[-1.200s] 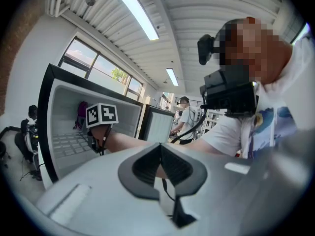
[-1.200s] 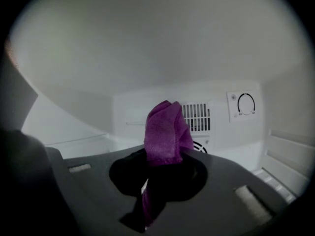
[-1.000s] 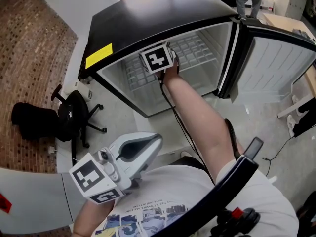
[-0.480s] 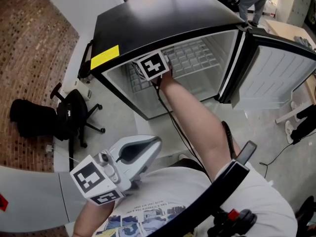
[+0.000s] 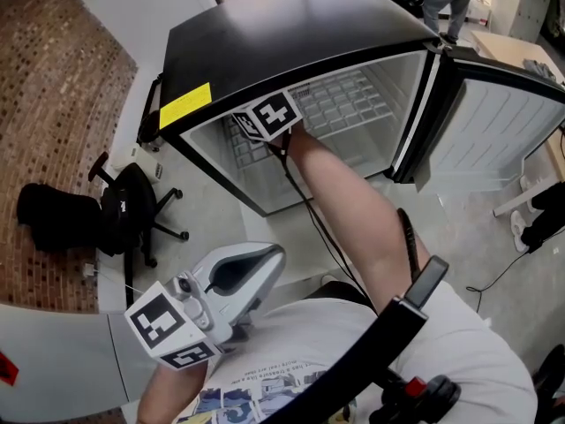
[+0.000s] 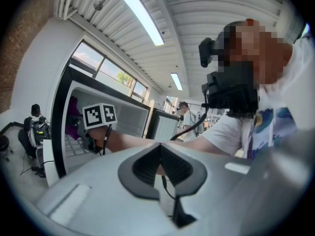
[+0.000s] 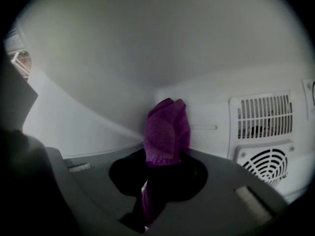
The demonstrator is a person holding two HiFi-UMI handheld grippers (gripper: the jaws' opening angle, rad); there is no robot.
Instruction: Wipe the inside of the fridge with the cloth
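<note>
Right gripper (image 7: 163,156), lower centre of its own view: jaws clamped on the purple cloth (image 7: 165,124), whose free end stands upright before a white inner corner of the fridge (image 5: 291,25); vent grilles (image 7: 261,114) at right. Head view: this gripper reaches into the open cabinet, upper centre. Left gripper (image 5: 265,259), lower left: jaws together, nothing between them, held near the person's chest

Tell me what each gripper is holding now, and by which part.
The right gripper is shut on the purple cloth, clamped low down, its bunched end poking past the jaws toward the fridge wall. The left gripper is shut, empty.
</note>
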